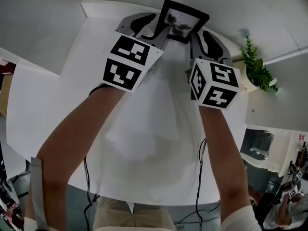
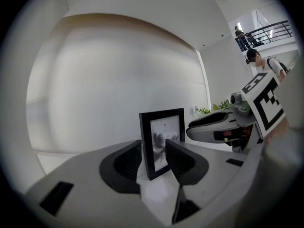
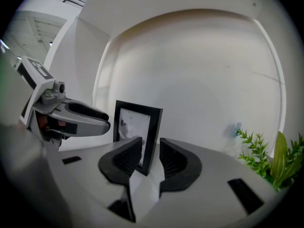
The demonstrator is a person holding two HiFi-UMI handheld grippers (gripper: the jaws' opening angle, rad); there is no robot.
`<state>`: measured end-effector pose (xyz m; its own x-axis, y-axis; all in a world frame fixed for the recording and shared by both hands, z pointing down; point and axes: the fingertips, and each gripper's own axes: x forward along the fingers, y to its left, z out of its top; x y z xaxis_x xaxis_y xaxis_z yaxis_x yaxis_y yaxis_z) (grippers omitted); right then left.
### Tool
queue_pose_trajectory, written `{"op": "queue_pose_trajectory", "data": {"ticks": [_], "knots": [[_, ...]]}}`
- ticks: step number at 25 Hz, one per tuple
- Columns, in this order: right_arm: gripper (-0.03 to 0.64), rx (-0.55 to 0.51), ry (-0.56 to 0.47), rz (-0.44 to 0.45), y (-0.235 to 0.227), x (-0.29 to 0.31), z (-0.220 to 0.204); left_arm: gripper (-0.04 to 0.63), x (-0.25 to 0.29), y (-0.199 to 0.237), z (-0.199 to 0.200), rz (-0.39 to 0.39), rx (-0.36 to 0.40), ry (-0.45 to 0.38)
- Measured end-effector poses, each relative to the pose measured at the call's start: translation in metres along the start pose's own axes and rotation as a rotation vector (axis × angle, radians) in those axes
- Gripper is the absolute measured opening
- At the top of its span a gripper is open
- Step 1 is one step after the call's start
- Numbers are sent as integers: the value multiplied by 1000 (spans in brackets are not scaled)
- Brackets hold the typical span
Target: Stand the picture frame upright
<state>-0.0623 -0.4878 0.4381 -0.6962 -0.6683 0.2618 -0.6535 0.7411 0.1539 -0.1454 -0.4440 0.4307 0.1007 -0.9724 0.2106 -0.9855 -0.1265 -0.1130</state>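
Toward the upper middle of the white surface (image 1: 144, 148), the picture frame (image 1: 183, 19) is standing upright. The left claw (image 2: 153, 158) and the right claw (image 3: 151, 156) are straddling its side edges, slightly parted, not pinching.

Picture frame (image 3: 135, 122) stands upright on the white table (image 3: 204, 80). Right gripper (image 3: 150, 145) straddles its right edge, jaws parted, with a slim gap at the right jaw. Left gripper (image 3: 100, 122) reaches in from the left. Green plant (image 3: 266, 158) stands at the far right.

white round table (image 1: 154, 148), potted plant (image 1: 257, 71) nearby, perhaps a balcony railing (image 2: 266, 32).
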Motion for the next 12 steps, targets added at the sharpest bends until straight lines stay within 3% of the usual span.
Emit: {"op": "queue_pose_trajectory", "data": {"ticks": [7, 12], "knots": [[123, 4, 1, -14, 5, -16, 0, 144, -13, -8, 0, -13, 13, -6], [67, -4, 0, -23, 14, -40, 1, 144, -30, -15, 4, -31, 26, -16]]}}
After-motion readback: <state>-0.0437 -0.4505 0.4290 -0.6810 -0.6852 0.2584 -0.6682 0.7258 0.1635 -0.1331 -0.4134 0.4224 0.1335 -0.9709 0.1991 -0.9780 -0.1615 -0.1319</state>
